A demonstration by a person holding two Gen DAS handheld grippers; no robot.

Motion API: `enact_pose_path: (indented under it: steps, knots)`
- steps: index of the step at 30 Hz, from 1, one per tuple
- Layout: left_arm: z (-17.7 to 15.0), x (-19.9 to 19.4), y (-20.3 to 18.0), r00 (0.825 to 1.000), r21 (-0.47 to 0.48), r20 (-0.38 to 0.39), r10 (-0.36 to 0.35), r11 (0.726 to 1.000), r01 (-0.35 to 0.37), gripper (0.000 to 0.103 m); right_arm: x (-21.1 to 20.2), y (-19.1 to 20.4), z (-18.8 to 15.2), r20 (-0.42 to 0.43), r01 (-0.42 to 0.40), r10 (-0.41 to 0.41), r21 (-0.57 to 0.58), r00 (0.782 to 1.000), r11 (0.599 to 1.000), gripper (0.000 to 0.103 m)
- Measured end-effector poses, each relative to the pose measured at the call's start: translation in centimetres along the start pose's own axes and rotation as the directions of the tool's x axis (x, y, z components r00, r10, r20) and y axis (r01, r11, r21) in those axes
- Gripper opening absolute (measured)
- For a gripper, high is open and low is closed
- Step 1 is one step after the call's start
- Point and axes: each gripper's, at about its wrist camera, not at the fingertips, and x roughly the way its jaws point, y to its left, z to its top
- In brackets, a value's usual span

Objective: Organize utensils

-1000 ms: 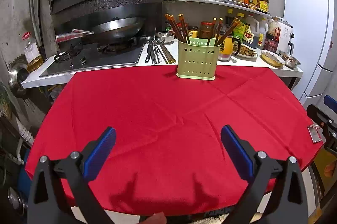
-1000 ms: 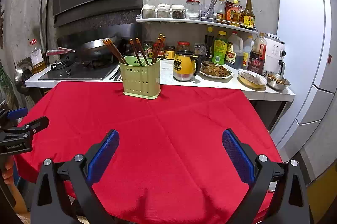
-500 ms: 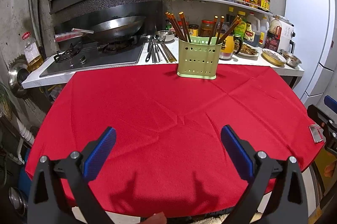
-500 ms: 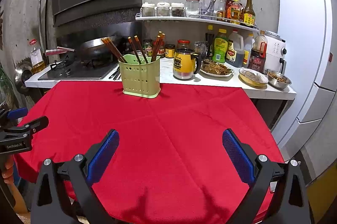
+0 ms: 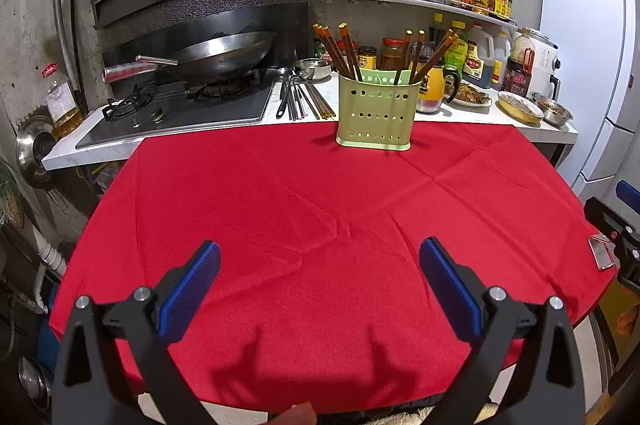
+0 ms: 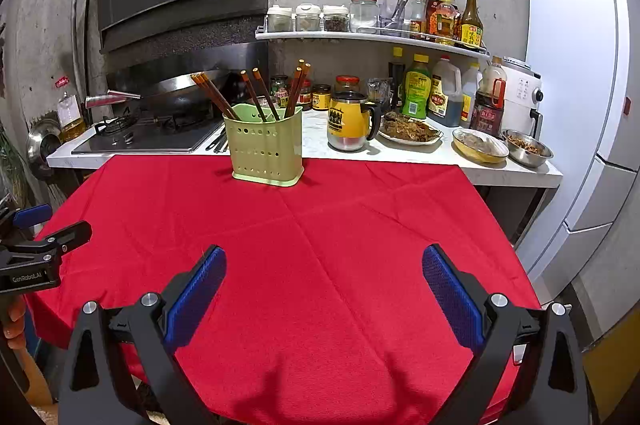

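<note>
Chopsticks (image 5: 347,50) stand leaning in a green holder (image 5: 376,113) at upper centre of the left view, on the far edge of the red cloth (image 5: 320,209). More utensils (image 5: 298,97) lie on the counter just left of it, beside the stove (image 5: 176,105). Left gripper (image 5: 320,269) and right gripper (image 6: 324,277) both hang spread wide and empty over the cloth at the bottom of their frames.

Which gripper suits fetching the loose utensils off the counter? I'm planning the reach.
Probably left. The loose utensils lie left of the green holder, on the left gripper side; both grippers have open, empty jaws.
</note>
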Motion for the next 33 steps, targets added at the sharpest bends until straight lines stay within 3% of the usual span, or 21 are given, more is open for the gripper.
enact_pose_path:
  steps: [33]
  knots:
    - [-0.08,0.15,0.64,1.000,-0.002,-0.001,0.007,1.000,-0.007,0.097,0.40,0.11,-0.02,-0.003,-0.006,0.006,0.000,1.000,1.000,0.097]
